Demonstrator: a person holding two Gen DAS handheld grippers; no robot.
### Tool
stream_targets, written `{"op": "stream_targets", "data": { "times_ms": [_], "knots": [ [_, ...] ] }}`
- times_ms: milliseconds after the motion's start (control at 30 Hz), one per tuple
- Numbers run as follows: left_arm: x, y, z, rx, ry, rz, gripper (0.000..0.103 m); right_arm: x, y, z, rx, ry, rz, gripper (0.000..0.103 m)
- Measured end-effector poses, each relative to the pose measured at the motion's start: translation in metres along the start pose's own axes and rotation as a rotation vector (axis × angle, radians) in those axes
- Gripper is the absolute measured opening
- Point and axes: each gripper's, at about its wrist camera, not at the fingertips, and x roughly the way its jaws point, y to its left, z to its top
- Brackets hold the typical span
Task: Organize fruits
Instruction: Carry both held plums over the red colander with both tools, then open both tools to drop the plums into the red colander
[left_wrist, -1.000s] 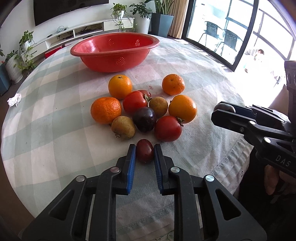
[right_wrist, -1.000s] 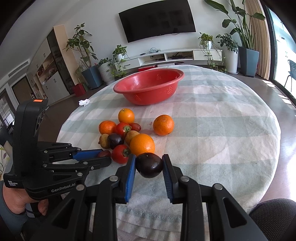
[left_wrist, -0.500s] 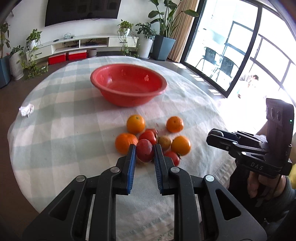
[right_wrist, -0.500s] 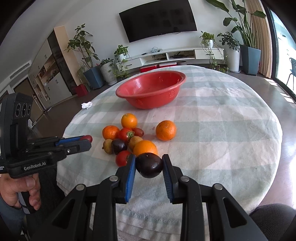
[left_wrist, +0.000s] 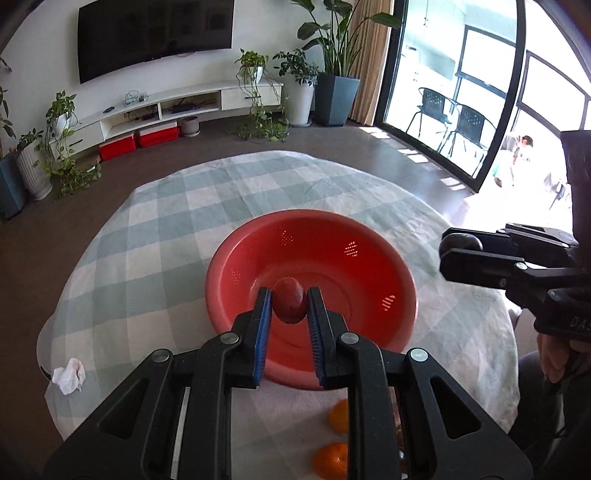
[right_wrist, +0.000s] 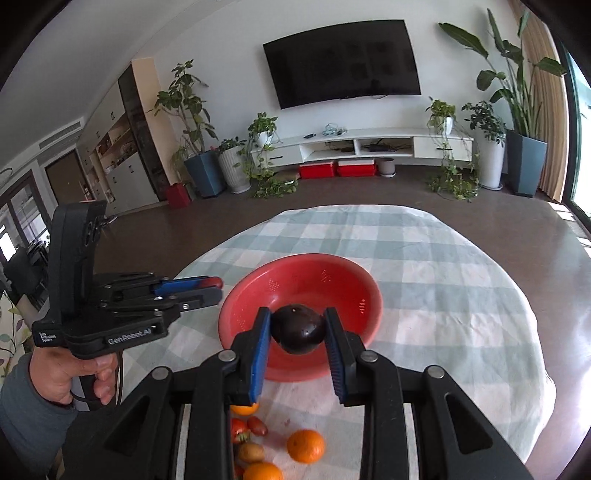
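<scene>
My left gripper (left_wrist: 289, 306) is shut on a small dark red fruit (left_wrist: 289, 300) and holds it above the red bowl (left_wrist: 332, 254). My right gripper (right_wrist: 298, 329) is shut on a dark purple fruit (right_wrist: 298, 328) and holds it above the same bowl (right_wrist: 314, 277), which looks empty inside. The left gripper also shows at the left of the right wrist view (right_wrist: 207, 286), and the right gripper at the right of the left wrist view (left_wrist: 461, 247). Oranges (right_wrist: 306, 445), tomatoes (right_wrist: 239, 428) and a brown fruit (right_wrist: 250, 452) lie on the cloth below the grippers.
The round table has a checked cloth (left_wrist: 155, 240). A crumpled white tissue (left_wrist: 69, 376) lies near its left edge. Two oranges (left_wrist: 330, 459) show under my left gripper. Floor, plants and a TV unit lie beyond the table.
Both grippers have risen and moved forward from the fruit pile to above the red bowl, each still holding its fruit.
</scene>
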Motion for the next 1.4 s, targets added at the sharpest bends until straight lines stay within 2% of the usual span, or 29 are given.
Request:
{"op": "stream_targets", "data": {
  "times_ms": [267,467,600,833,1100,1400],
  "knots": [
    [0.068,0.001,0.006,0.045,0.135,-0.013,0.018,0.093,-0.004,0.011,-0.143,0.228,-0.042,0.031],
    [0.097,-0.001,-0.003,0.086,0.195,-0.003,0.018,0.12,-0.014,0.009,-0.177,0.314,-0.048,0.031],
    [0.11,-0.001,-0.007,0.105,0.21,-0.004,0.018,0.136,-0.011,0.004,-0.238,0.368,-0.084,0.031],
    [0.112,-0.003,-0.005,0.125,0.191,0.01,0.018,0.148,-0.018,0.004,-0.255,0.406,-0.115,0.031],
    [0.112,-0.004,-0.007,0.131,0.191,-0.045,0.018,0.152,-0.019,0.006,-0.25,0.412,-0.137,0.032],
    [0.115,-0.005,-0.006,0.14,0.186,-0.053,0.019,0.152,-0.019,0.006,-0.243,0.411,-0.142,0.033]
  ]
}}
